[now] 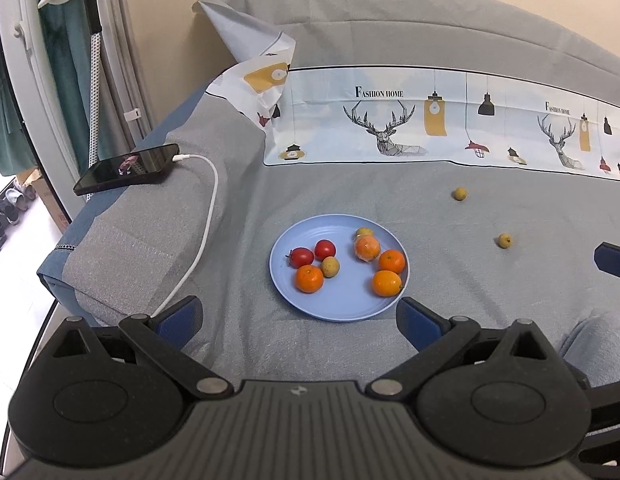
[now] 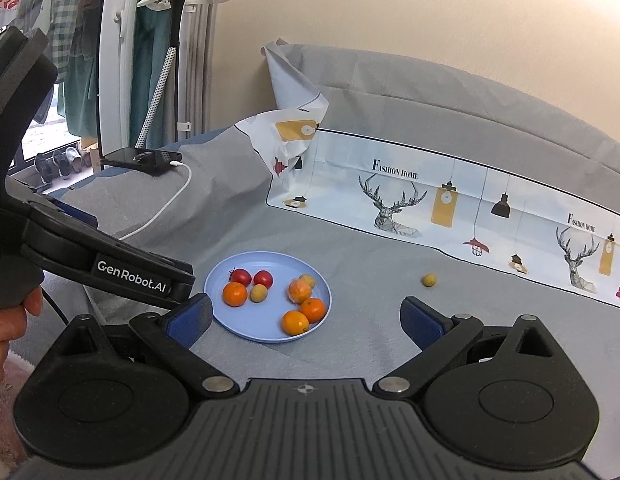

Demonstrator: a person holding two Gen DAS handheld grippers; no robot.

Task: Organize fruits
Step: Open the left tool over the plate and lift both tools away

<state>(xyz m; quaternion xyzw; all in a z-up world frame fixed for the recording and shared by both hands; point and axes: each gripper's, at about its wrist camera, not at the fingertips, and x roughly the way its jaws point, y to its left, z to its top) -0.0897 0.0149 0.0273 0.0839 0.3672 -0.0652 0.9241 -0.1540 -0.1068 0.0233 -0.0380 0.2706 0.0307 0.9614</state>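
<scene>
A: What fruit is there?

B: A round pale-blue plate [image 1: 341, 308] lies flat on the grey sofa cover [image 1: 349, 192]. On it sit two glossy red tomatoes [image 1: 313, 253] at the left, touching each other, four oranges [image 1: 309, 278], one of which [image 1: 367, 248] looks wrapped in clear film, and two small dull yellow-green round fruits [image 1: 330, 267].

A: Anything off the plate?

B: Two more of those small yellow-green fruits, one [image 1: 460, 193] near the printed cloth [image 1: 429, 120] and another [image 1: 505, 240] nearer the camera, well apart from the plate on its right side.

A: And the tools?

B: The left hand-held gripper [image 1: 298, 318] hovers just before the plate's near rim, blue pads spread wide, pinching nothing. The right hand-held gripper [image 2: 306, 320] is likewise spread and empty, with the plate toward its left pad.

A: Around them?

B: A dark phone [image 1: 128, 168] with a white cable [image 1: 206, 216] rests on the sofa arm at the left.
</scene>
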